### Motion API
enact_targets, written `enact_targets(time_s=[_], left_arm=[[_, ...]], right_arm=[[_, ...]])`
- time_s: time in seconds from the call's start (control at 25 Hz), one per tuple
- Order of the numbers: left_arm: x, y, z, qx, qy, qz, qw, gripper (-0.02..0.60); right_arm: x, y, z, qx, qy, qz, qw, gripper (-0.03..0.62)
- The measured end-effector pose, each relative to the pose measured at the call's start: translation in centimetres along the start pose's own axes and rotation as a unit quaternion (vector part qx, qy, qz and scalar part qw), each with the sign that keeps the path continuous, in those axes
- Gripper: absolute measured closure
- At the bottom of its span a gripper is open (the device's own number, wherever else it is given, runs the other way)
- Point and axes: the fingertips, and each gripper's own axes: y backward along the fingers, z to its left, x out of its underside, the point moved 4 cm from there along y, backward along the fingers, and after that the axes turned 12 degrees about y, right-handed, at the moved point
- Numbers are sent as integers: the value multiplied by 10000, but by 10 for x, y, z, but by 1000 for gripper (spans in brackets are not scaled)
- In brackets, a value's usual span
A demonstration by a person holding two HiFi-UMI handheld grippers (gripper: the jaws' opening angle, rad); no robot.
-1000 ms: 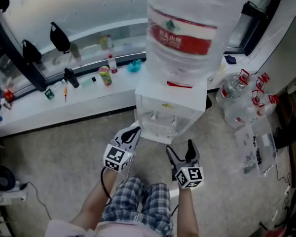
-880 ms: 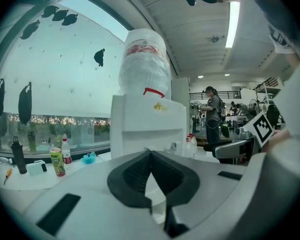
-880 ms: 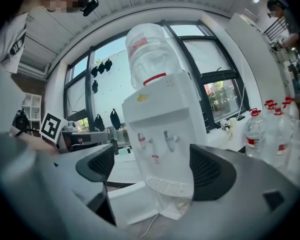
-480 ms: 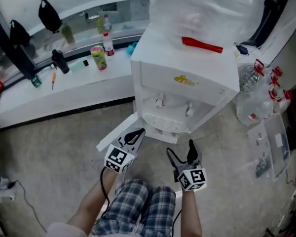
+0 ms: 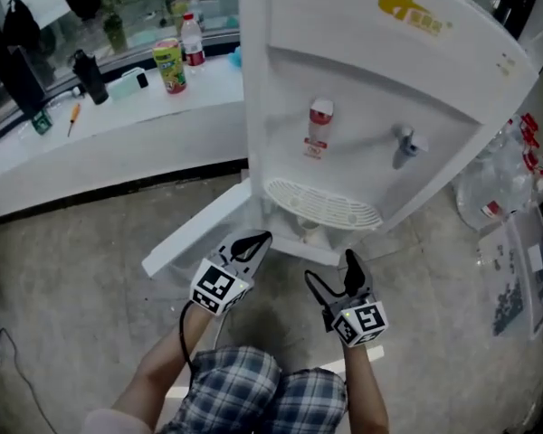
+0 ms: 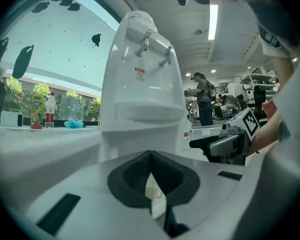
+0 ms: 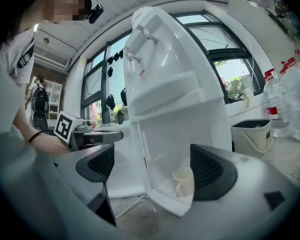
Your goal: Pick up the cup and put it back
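A cream cup (image 7: 182,181) with a handle stands upright inside the open lower compartment of the white water dispenser (image 5: 371,107). My right gripper (image 7: 152,171) is open and points at the cup from a short distance, nothing between its fingers. In the head view the right gripper (image 5: 337,277) is below the drip tray (image 5: 324,208). To its left my left gripper (image 5: 253,242) is shut and empty, close to the open compartment door (image 5: 195,240). From its own camera the left gripper (image 6: 150,176) faces the dispenser's front.
A long white counter (image 5: 100,138) by the window carries bottles and a green can (image 5: 170,65). Several plastic water bottles (image 5: 511,174) stand on the floor right of the dispenser. A white bin (image 7: 251,134) sits beside it. Other people stand far behind.
The head view has dropped towards the dispenser: the big bottle on top has left the picture, and the taps and drip tray now show. Both grippers kept their places and states.
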Motion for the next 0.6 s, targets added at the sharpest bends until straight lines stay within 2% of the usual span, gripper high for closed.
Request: enact_targets(time_s=[0.36,0.6], left_arm=[[73,-38,28,-150,173,-1,9997,557],[84,-42,35,-204,331,88,9992,557]], right_arm=[[82,-24,-15,257,148,303,9991,112],[107,-55,-13,458,131,481,9977,111]])
